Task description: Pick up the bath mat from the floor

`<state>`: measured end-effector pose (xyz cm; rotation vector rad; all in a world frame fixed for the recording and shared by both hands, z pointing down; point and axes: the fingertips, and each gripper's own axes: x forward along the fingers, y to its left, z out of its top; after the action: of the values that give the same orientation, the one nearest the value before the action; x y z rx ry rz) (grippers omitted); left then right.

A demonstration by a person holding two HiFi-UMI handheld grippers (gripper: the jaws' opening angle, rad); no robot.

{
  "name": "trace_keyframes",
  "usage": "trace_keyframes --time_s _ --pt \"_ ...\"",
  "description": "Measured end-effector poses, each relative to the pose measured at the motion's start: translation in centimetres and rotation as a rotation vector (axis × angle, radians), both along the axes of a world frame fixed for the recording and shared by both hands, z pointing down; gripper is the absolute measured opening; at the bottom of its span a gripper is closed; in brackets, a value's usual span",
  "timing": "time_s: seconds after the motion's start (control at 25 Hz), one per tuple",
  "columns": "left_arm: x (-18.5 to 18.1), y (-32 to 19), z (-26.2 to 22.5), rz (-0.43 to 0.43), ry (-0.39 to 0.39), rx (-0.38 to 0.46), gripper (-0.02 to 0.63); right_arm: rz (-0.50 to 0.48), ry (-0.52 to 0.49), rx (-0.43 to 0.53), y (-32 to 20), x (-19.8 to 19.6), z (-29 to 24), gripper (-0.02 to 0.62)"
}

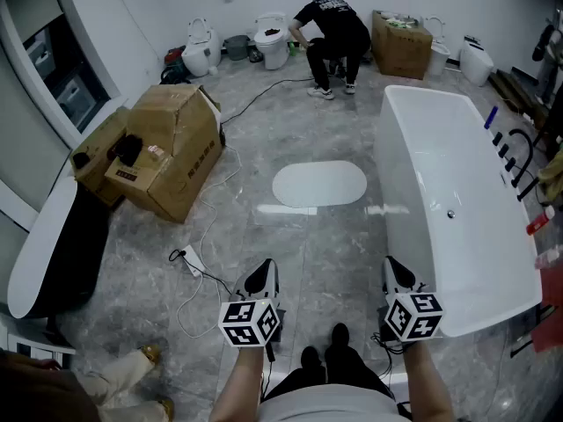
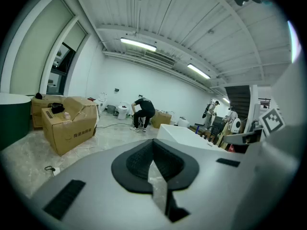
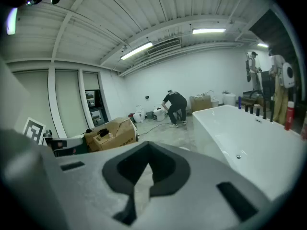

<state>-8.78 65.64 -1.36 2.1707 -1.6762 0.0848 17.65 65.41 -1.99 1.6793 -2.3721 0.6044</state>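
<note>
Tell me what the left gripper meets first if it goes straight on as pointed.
Nothing stands in its way: the left gripper would probably reach floor near the bath mat; depth is unclear.

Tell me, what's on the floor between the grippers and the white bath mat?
Nothing: the head view shows bare grey floor between the left gripper, the right gripper and the bath mat.

Glossy marbled floor [image 1: 264, 130], smooth white bath mat [image 1: 318, 185], cardboard box [image 1: 180, 152].
</note>
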Motion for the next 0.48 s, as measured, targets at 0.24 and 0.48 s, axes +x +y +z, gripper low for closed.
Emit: trace_keyframes --time_s 0.24,0.48 --pt "-1.2 1.0 -0.3 0.003 -0.017 0.009 0.002 0.006 0.004 0.029 0.9 -1.1 -0.6 0.002" --pt "-1.4 1.1 -0.6 0.016 -0.043 0.009 0.002 0.049 -0.005 0.069 1.2 -1.1 -1.4 0.002"
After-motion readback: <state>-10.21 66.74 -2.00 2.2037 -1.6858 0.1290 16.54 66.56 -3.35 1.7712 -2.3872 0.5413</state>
